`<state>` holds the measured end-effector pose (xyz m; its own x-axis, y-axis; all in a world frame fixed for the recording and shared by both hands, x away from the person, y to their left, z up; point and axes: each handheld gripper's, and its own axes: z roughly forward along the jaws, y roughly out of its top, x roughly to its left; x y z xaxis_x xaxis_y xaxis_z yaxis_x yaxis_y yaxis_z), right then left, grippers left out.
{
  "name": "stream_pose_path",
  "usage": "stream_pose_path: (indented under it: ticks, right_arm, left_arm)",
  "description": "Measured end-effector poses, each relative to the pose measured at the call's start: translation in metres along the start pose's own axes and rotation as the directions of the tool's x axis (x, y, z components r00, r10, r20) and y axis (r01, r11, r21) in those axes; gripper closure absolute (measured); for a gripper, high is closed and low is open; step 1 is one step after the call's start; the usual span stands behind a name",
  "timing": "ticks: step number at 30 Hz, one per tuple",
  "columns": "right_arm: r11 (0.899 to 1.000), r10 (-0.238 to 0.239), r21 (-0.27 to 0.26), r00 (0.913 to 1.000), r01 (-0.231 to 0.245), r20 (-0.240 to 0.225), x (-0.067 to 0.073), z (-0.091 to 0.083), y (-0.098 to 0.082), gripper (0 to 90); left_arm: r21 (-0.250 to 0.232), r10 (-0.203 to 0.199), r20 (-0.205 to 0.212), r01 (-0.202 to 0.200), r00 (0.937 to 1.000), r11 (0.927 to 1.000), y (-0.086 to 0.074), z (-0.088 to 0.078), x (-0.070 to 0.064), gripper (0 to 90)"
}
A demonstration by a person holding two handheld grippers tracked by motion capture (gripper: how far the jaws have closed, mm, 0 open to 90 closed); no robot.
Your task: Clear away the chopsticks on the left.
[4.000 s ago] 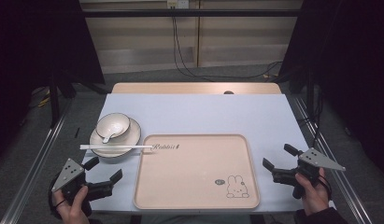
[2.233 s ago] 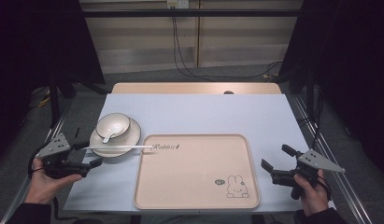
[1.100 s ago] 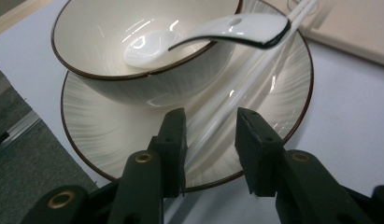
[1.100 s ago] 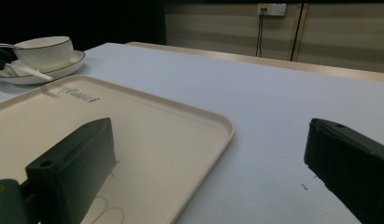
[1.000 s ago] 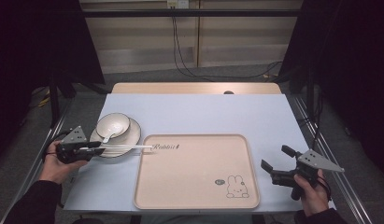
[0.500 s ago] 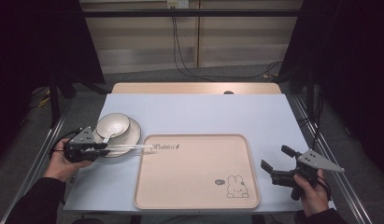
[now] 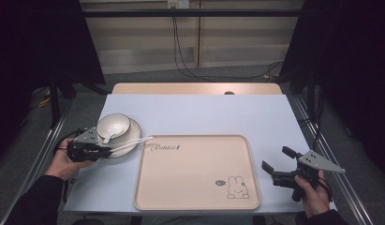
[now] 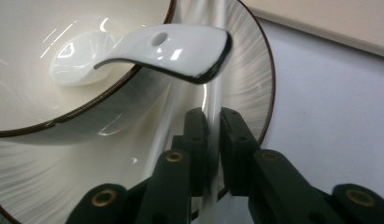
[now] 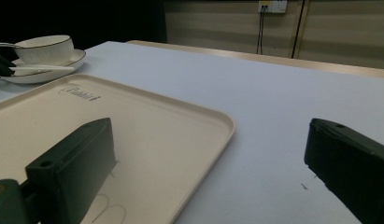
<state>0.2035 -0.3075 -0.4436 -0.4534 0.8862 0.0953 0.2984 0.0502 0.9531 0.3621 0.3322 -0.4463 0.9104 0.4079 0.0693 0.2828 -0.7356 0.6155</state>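
1. The left gripper has just been closing and pinches the white chopsticks on the plate, near the table's left edge.
2. They are thin, stiff and slippery; hold near the end.
3. The right gripper is spread wide.

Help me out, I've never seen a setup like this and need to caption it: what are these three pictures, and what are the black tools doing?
A person sits at a table with a hand-held two-jaw gripper in each hand.

The high view looks down from above. The other two come from cameras riding on the grippers, looking along their black jaws.

On the table lie a beige tray with a rabbit drawing and a plate carrying a bowl with a white spoon in it.

The left gripper has just closed its jaws on white chopsticks lying across the plate. The right gripper waits open beside the tray, holding nothing.
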Motion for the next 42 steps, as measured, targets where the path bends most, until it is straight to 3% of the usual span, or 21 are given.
stream_pose_path:
  ticks: [7,10,11,21,27,30,31,33,38,41,42]
  right_arm:
    - [1.000,0.018,0.006,0.9998,-0.018,0.001,0.001,0.000,0.000,1.6]
    - [1.000,0.016,0.005,0.9999,-0.016,0.000,0.000,0.000,0.000,1.6]
    - [1.000,0.016,0.005,0.9999,-0.016,0.000,0.000,0.000,0.000,1.6]
    - [1.000,0.011,0.004,0.9999,-0.011,-0.002,0.000,0.001,0.000,1.6]
    - [1.000,0.017,0.001,0.9999,-0.017,-0.004,0.001,0.001,0.000,1.6]
    - [1.000,0.019,0.001,0.9998,-0.019,-0.004,0.000,0.001,0.000,1.6]
    - [1.000,0.019,0.001,0.9998,-0.019,-0.004,0.000,0.001,0.000,1.6]
    - [1.000,0.019,0.000,0.9998,-0.019,-0.004,0.001,0.001,0.000,1.6]
    - [1.000,0.010,0.001,0.9999,-0.010,-0.001,0.000,0.002,0.000,1.6]
    - [1.000,0.017,0.001,0.9998,-0.017,-0.004,0.001,0.001,0.000,1.6]
    - [1.000,0.017,0.001,0.9998,-0.017,-0.004,0.001,0.001,0.000,1.6]
  left_arm:
    - [-0.026,-0.066,0.011,0.066,0.9977,0.9975,-0.001,-0.005,-0.002,84.2]
    - [-0.026,-0.074,0.014,0.074,0.9972,0.9969,-0.001,-0.006,-0.002,84.3]
    - [-0.027,-0.097,0.012,0.097,0.9952,0.9949,0.000,-0.008,-0.003,84.2]
    - [-0.055,-0.146,0.015,0.147,0.9892,0.9877,0.003,-0.020,-0.009,84.5]
    - [-0.074,-0.189,0.027,0.191,0.9816,0.9788,0.003,-0.025,-0.013,84.6]
    - [-0.088,-0.225,0.050,0.229,0.9731,0.9696,0.003,-0.026,-0.017,84.6]
    - [-0.088,-0.225,0.050,0.229,0.9731,0.9696,0.003,-0.026,-0.017,84.6]
    - [-0.109,-0.260,0.055,0.265,0.9640,0.9582,0.002,-0.030,-0.022,84.6]
    - [-0.132,-0.308,0.050,0.312,0.9500,0.9408,0.001,-0.035,-0.035,84.6]
    - [-0.158,-0.339,0.045,0.342,0.9397,0.9264,0.002,-0.038,-0.044,84.6]
    - [-0.158,-0.339,0.045,0.342,0.9397,0.9264,0.002,-0.038,-0.044,84.6]
